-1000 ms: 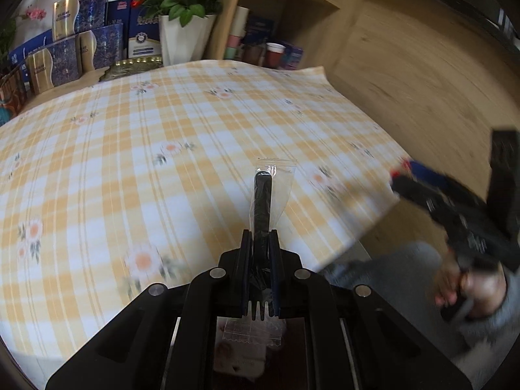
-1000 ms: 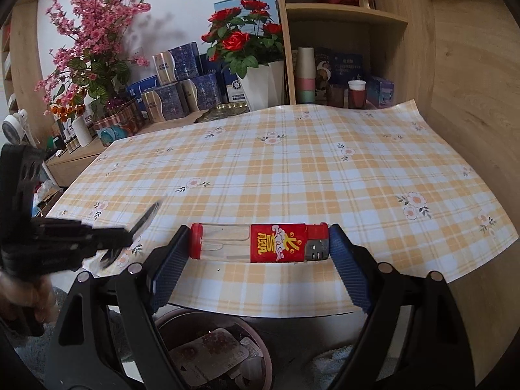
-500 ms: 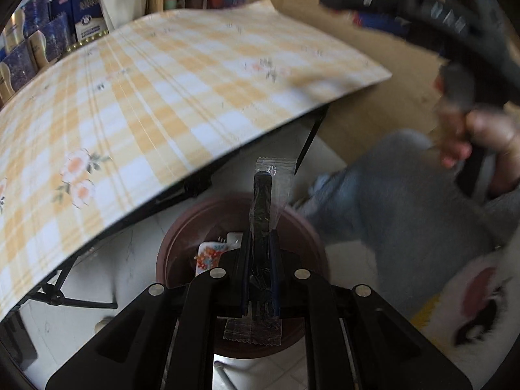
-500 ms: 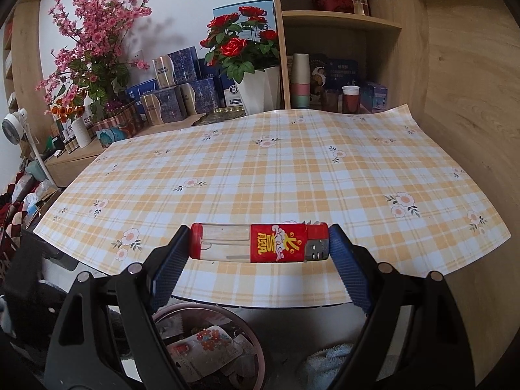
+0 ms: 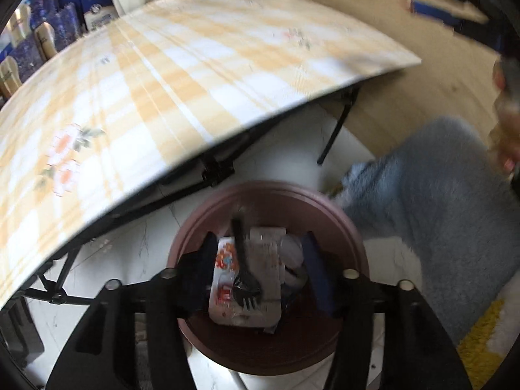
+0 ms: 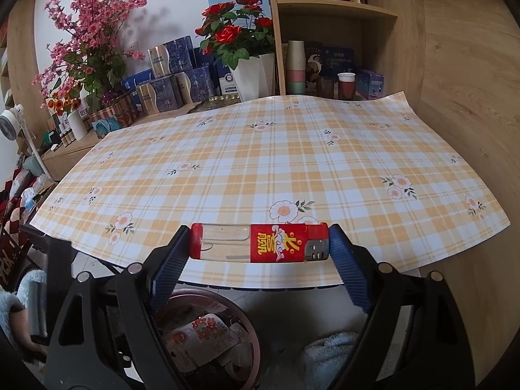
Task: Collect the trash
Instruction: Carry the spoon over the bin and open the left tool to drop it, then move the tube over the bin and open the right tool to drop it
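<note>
The left gripper [image 5: 260, 266], fingers spread and empty, hangs over the bin [image 5: 195, 227] where the wrapped fork [image 5: 243, 276] lies — the right gripper [image 6: 258, 243] pinches the lighter [image 6: 258, 243] endwise above the worktop [image 6: 260, 162] edge, presumably binned next.

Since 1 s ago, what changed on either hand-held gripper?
The left hand-held gripper swung off the table, over the bin, opened and let go the wrapped black fork, now in the bin. The right hand-held gripper stays clamped on the lighter.

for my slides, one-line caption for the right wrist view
Right gripper clamps a red lighter endwise above the plaid tablecloth edge.
</note>
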Tool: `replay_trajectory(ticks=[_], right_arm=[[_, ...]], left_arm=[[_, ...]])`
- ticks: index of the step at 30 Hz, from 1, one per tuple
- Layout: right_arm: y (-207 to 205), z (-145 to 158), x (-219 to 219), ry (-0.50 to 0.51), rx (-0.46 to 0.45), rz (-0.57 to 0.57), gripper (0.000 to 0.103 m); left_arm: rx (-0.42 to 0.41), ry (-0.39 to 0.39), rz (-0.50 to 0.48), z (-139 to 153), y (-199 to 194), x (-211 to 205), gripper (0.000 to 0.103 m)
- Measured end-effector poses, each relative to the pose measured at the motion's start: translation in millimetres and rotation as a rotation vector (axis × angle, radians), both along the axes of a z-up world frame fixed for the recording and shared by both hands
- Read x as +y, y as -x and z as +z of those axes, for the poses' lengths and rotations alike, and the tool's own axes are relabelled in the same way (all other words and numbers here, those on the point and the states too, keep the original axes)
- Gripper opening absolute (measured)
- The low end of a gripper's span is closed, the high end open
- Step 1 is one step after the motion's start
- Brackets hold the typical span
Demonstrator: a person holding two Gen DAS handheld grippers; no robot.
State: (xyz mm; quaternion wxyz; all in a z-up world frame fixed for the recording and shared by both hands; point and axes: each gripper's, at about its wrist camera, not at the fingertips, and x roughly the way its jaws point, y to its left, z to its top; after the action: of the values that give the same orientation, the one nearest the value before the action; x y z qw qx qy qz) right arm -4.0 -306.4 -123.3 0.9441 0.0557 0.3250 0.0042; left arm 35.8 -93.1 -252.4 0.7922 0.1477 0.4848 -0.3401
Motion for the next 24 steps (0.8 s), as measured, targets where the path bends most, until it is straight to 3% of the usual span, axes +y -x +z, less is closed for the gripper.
replay_trajectory(ticks=[3,9,16,24], right_arm=[[0.3,-6.1,7.8,-0.001,0.012,0.016,0.083],[3.6,-22.1,36.2,0.021,0.042,0.084,0.083],[8.6,-36.2,66.6,0.045,0.080,0.183,0.083],[13.1,-57.7,91.7,0.069,0.144,0.275,0.083]], left_arm=[[-0.045,0.084,0.061,24.0,0.8,16.8,0.067],[-0.166,0.180,0.204,69.0,7.1,56.5,0.082],[-0.303,0.168,0.291,93.0,22.1,85.1,0.094],[-0.367,0.214,0.428,98.7,35.4,118.0,0.097]])
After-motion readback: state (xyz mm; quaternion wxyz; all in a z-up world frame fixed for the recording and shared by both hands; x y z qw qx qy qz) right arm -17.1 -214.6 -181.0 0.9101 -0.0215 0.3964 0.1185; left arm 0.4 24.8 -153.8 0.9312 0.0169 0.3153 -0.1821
